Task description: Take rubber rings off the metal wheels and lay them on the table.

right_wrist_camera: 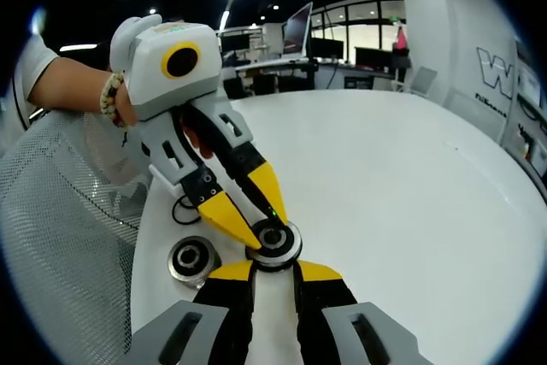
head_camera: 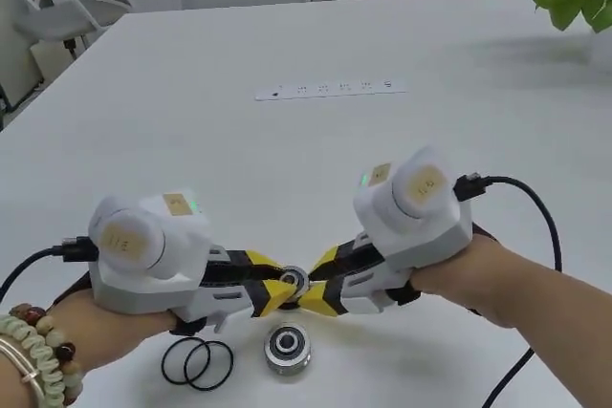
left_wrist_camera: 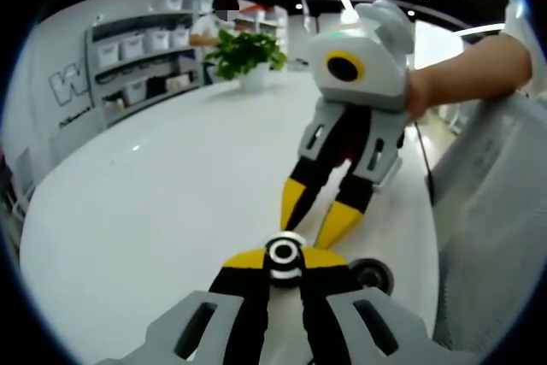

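Left hand-held gripper (head_camera: 279, 286) clamps the metal wheel (head_camera: 294, 280), lower centre. Right hand-held gripper (head_camera: 308, 286): hold we cannot tell. Rubber rings (head_camera: 196, 362) look thin, probably stretchy, so pinch at the rim.

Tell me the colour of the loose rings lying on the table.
Black. The two rubber rings show best in the head view.

The left tongs (head_camera: 277, 286) enter from 8 o'clock and point toward 3 o'clock. The right tongs (head_camera: 314, 286) enter from 4 o'clock and point toward 9 o'clock, so the two meet tip to tip. The left hand (head_camera: 100, 327) and the right hand (head_camera: 459, 274) grasp the bodies from behind. The left jaws are closed on a small metal wheel (head_camera: 294, 280). The right jaws stand slightly apart at its rim; whether they grip is unclear.
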{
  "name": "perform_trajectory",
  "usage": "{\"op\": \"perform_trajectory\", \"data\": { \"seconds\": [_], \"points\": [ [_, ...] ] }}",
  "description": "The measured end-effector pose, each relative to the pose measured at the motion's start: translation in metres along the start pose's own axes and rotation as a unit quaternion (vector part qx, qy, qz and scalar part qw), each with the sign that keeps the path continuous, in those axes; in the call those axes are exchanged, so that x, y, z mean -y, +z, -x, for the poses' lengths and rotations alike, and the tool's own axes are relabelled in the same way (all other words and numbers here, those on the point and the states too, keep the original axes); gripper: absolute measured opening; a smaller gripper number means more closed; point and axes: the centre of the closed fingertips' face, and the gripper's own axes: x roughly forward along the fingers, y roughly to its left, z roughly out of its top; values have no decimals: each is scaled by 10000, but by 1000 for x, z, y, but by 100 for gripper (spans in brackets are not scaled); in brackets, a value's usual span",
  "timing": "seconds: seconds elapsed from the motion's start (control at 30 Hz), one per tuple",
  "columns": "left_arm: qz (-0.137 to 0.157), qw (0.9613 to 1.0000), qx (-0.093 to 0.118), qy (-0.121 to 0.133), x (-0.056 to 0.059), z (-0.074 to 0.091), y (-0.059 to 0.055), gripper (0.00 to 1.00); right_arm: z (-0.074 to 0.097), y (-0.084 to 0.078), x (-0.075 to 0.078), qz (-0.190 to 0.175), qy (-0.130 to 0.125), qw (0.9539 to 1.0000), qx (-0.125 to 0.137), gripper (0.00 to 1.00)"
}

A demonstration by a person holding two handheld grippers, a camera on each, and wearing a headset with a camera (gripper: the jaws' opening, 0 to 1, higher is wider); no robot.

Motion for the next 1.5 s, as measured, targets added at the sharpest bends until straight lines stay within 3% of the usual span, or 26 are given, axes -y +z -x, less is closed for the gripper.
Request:
{"op": "perform_trajectory", "data": {
  "seconds": [0.43,0.7,0.8,0.83,0.93,1.07,1.17,1.5],
  "points": [
    [13,10000,-3,39,-1,0,0,14,2,-2,2,221,-86,9996,-146,3],
    [-5,10000,-4,7,-1,1,-1,14,2,-2,2,97,-116,9998,-135,5],
    [-7,10000,9,1,-1,1,-1,14,1,-2,-2,109,-22,9998,-156,11],
    [-2,10000,17,-1,-1,0,-1,14,1,-3,1,238,-105,9995,-176,10],
    [-79,10000,55,8,-2,1,-2,14,0,-1,0,198,-83,9997,-123,9],
    [35,9999,133,-2,-3,2,-2,14,-1,-4,3,123,-113,9998,-133,13],
    [9,9999,116,42,-1,2,-1,14,0,1,1,13,-37,10000,10,11],
    [31,9999,132,-10,0,2,0,13,-2,0,1,-48,13,10000,22,12]
  ]
}}
